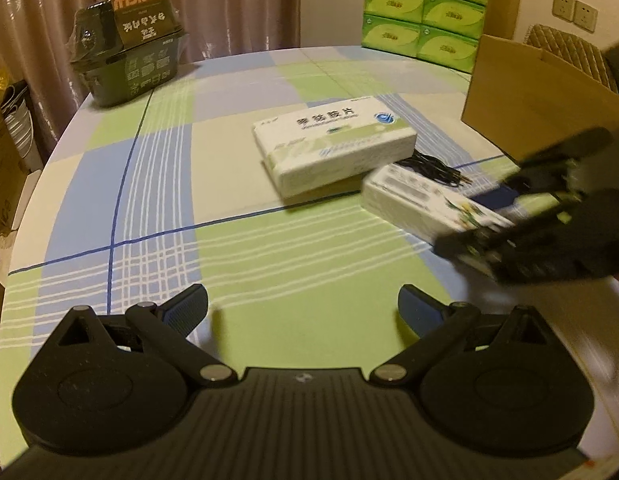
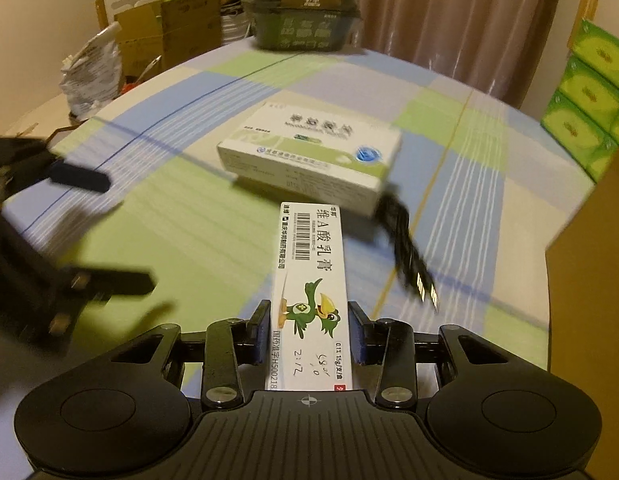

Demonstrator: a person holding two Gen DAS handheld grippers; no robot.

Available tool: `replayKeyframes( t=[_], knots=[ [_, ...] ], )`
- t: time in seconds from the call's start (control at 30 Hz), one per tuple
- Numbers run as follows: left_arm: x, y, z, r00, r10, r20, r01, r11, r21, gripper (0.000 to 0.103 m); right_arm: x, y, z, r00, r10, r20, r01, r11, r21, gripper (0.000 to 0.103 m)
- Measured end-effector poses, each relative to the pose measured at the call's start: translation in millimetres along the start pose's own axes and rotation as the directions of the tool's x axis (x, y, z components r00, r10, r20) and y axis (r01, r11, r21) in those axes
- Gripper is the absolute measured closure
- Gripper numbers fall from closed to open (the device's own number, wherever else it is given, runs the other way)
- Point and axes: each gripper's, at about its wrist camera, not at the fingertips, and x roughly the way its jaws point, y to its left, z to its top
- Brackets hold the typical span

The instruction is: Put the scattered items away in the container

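The right tool (image 2: 311, 334) clamped the ointment box (image 2: 309, 292) on the counter (image 2: 189, 240); the left tool (image 1: 303, 310) stood apart, empty.

From my right wrist view, the narrow carton (image 2: 309, 300) sits between my right gripper (image 2: 311, 338) jaws, running toward 12 o'clock on the desk (image 2: 169, 216). Just beyond its far end lies the wider medicine box (image 2: 309, 152). The coiled cable (image 2: 409, 256) lies at 2 o'clock, touching that box's corner. The wrapped tub (image 2: 303, 8) stands at the far desk edge, 12 o'clock. The cardboard box (image 2: 589, 264) is at 3 o'clock, my left gripper (image 2: 105, 232) at 9.
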Motion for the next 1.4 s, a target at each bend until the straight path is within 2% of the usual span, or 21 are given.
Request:
replayKeyframes(
  t=[0.13,0.3,0.47,0.7,0.8,0.93,1.0,1.3,1.4],
  knots=[
    [-4,-4,-2,1.000,0.000,-0.004,0.000,1.000,0.012,0.003,-21,3,-21,1.000,-0.001,-0.013,0.001,1.000,0.024,0.067],
    [-6,-6,-4,1.000,-0.006,-0.002,0.006,1.000,0.007,0.003,-38,-7,-33,0.998,-0.056,-0.005,0.056,0.996,0.072,0.067],
    [-3,-9,-4,1.000,0.001,-0.006,-0.001,1.000,0.015,0.003,-36,-20,-16,0.992,-0.118,0.034,0.117,0.992,0.049,0.067],
    [5,-2,0,0.999,0.034,-0.016,-0.033,0.999,0.032,0.003,-6,-29,15,0.984,-0.167,0.058,0.168,0.986,0.001,0.067],
    [7,2,0,0.999,0.042,-0.019,-0.041,0.998,0.044,0.003,-1,-25,19,0.990,-0.131,0.059,0.133,0.991,-0.022,0.067],
    [8,5,-1,0.998,0.056,-0.020,-0.055,0.997,0.049,0.003,-7,-15,13,0.999,0.012,0.049,-0.010,0.999,-0.037,0.067],
    [8,7,0,0.998,0.060,-0.018,-0.059,0.997,0.044,0.003,-9,-9,10,0.998,0.057,0.037,-0.056,0.997,-0.044,0.067],
    [12,10,10,0.997,0.068,0.025,-0.066,0.996,-0.063,0.003,-15,-18,6,0.999,0.021,0.040,-0.021,1.000,0.009,0.067],
    [17,15,16,0.997,0.073,0.036,-0.071,0.995,-0.067,0.003,-15,-20,4,0.999,0.022,0.036,-0.022,1.000,0.001,0.067]
  ],
)
